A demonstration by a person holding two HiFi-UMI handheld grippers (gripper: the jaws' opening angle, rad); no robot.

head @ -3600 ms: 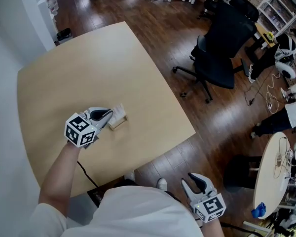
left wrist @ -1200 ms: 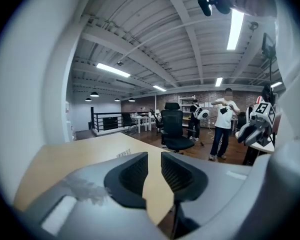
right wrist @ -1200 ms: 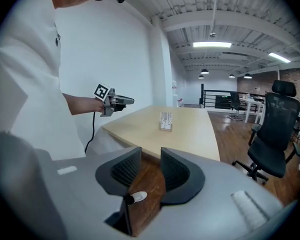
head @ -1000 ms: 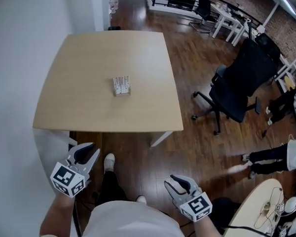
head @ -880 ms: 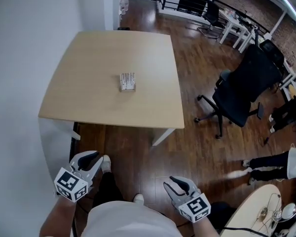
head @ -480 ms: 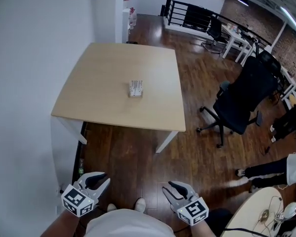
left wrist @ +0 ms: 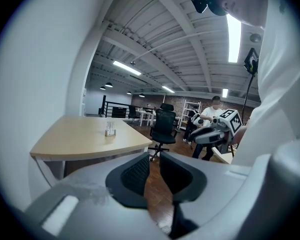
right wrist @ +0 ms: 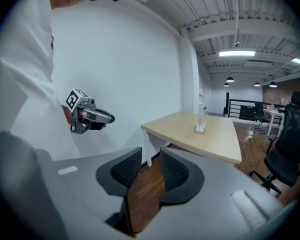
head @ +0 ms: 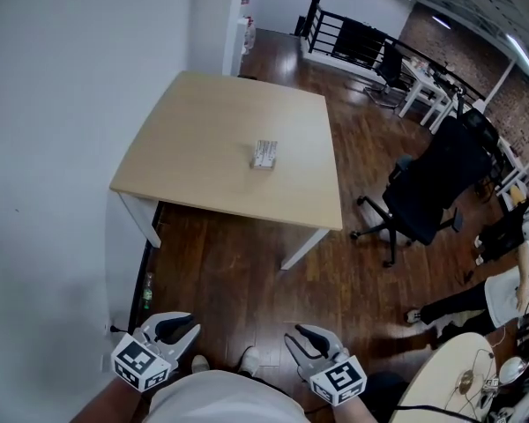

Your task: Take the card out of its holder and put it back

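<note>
The card holder (head: 264, 155) with its white card stands alone near the middle of the pale wooden table (head: 203, 122), far from both grippers. It shows small in the left gripper view (left wrist: 110, 130) and in the right gripper view (right wrist: 200, 124). My left gripper (head: 178, 329) (left wrist: 154, 160) hangs over the wooden floor close to my body; its jaws have just closed a little, and a gap with nothing in it still shows. My right gripper (head: 301, 340) (right wrist: 151, 159) is open and empty beside it, also above the floor.
A white wall (head: 62, 148) runs along the left of the table. A black office chair (head: 423, 192) stands right of the table. A round table (head: 458, 377) and a seated person (head: 511, 289) are at the lower right. Dark wood floor (head: 247, 271) lies between me and the table.
Both grippers and the view have drawn back from the table, which now sits farther off and higher in the head view. Earlier the left gripper was at the card holder.
</note>
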